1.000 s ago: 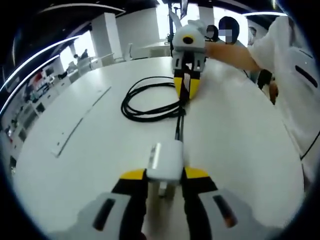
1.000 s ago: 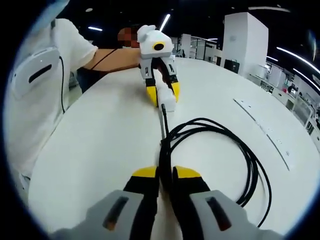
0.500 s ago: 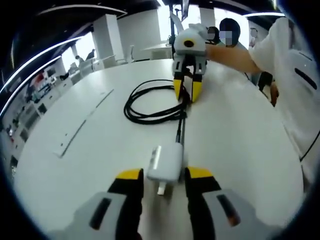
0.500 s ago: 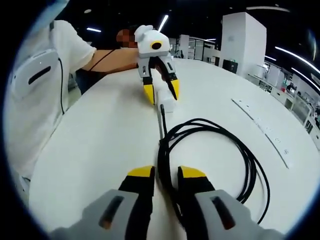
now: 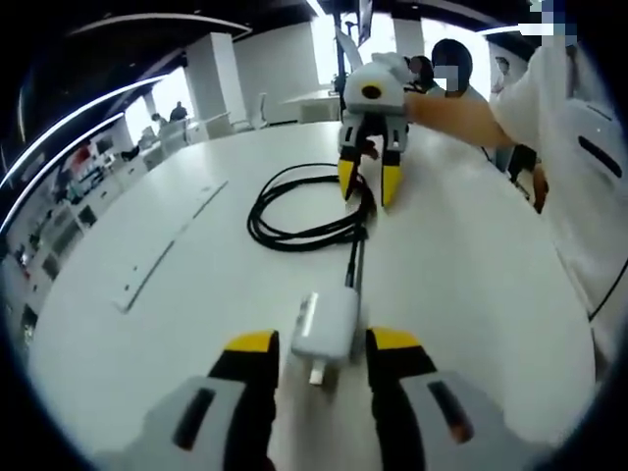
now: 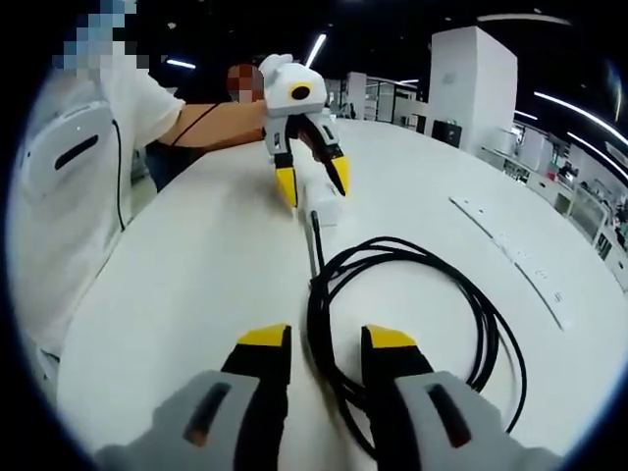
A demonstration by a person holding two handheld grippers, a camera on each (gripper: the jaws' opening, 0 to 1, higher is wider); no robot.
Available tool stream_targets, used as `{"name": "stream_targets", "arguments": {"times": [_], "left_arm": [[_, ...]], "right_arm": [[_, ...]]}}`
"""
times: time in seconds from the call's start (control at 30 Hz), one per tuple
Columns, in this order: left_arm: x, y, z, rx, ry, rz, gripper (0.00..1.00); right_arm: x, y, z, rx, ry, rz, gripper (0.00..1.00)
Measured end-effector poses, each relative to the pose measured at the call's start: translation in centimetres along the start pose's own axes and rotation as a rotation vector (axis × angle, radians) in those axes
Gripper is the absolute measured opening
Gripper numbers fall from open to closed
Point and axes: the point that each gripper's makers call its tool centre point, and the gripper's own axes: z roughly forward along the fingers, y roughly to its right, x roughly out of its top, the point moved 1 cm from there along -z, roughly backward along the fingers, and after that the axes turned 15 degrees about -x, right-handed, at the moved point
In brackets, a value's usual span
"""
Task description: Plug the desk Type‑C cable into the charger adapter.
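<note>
Two grippers face each other across the white surface point(image 5: 147, 226), both with jaws spread and holding nothing. The left gripper point(image 5: 319, 345) straddles the white charger adapter point(image 5: 324, 324), which lies on the surface between its yellow-tipped jaws with a gap on each side. The black Type-C cable point(image 5: 294, 211) runs straight from the adapter's far end to a loose coil near the right gripper point(image 5: 368, 184).

In the right gripper view, the right gripper point(image 6: 319, 343) is open over the coil of the cable point(image 6: 412, 285), and the connector end meets the adapter point(image 6: 326, 196) beneath the left gripper point(image 6: 312, 182). The plug appears seated in the port; full insertion depth cannot be confirmed at this size.

Judged step: release and withdrawal after mating.

Procedure for a clean finish:
1. Keep both sets of jaws wide until clear of the adapter and cable.
2. Back each gripper away along its own axis, avoiding sideways drift that could nudge the adapter or twist the plug.
3. Lift the right gripper clear of the coil so no loop snags a jaw and tugs the connector.
4. Verify that the plug shoulder sits flush against the adapter.
</note>
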Motion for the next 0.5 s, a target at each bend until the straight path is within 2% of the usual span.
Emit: {"name": "stream_targets", "arguments": {"times": [0.5], "left_arm": [[0.17, 0.32, -0.89, 0.036, 0.028, -0.007, 0.45]], "right_arm": [[-0.27, 0.36, -0.76, -0.008, -0.008, 0.005, 0.34]]}}
